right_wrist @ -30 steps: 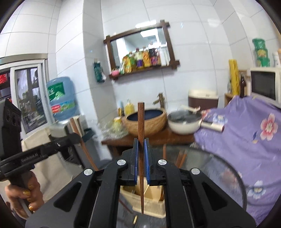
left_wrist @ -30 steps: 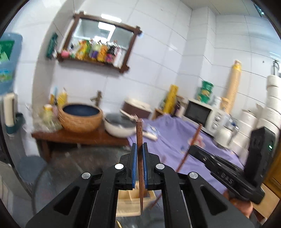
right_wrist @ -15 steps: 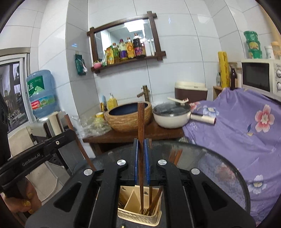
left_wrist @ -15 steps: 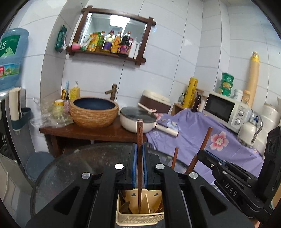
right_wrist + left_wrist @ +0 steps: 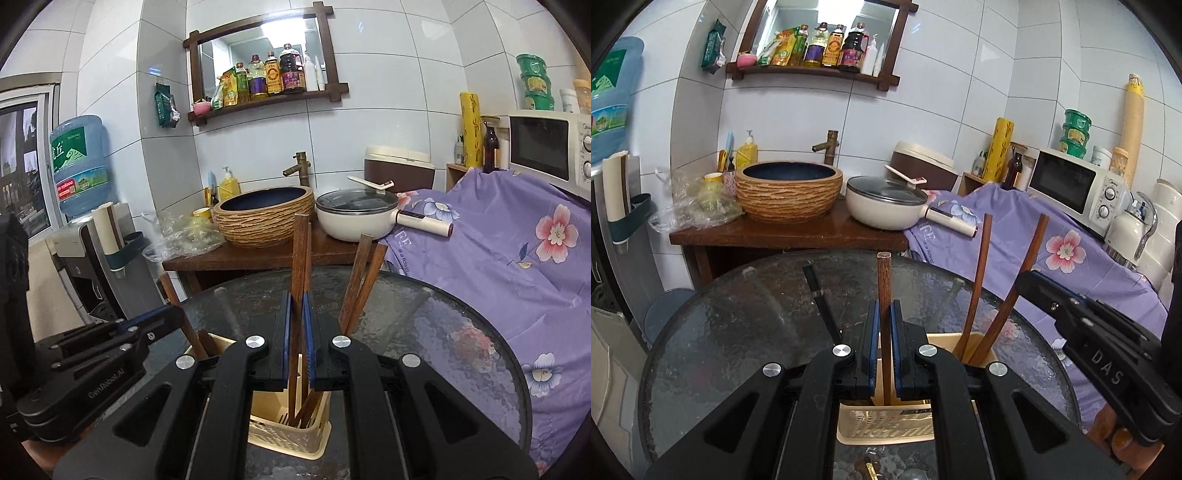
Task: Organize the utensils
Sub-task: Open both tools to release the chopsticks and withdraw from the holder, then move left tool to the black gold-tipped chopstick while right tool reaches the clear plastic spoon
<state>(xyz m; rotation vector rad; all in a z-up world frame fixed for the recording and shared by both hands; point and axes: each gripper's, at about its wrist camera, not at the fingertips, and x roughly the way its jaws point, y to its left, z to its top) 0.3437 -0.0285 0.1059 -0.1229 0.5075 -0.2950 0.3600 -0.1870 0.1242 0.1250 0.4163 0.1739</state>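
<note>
A cream plastic utensil holder (image 5: 886, 428) stands on the round glass table (image 5: 738, 325), also in the right wrist view (image 5: 288, 432). My left gripper (image 5: 884, 314) is shut on a brown wooden chopstick (image 5: 884, 288), held upright, its lower end inside the holder. My right gripper (image 5: 298, 302) is shut on another brown chopstick (image 5: 299, 258), its tip down in the holder's right compartment. Two more chopsticks (image 5: 979, 288) lean in that compartment (image 5: 360, 280). A black chopstick (image 5: 820, 299) leans at the left. Each gripper shows in the other's view.
Behind the table a wooden counter (image 5: 786, 236) carries a woven basin (image 5: 788, 192) and a white lidded pan (image 5: 890, 206). A purple flowered cloth (image 5: 498, 258) covers furniture at the right, with a microwave (image 5: 1075, 188). A water dispenser (image 5: 77, 206) stands left.
Both grippers have come down over the table and lowered their chopsticks into the holder. The holder now sits directly under both jaws.
</note>
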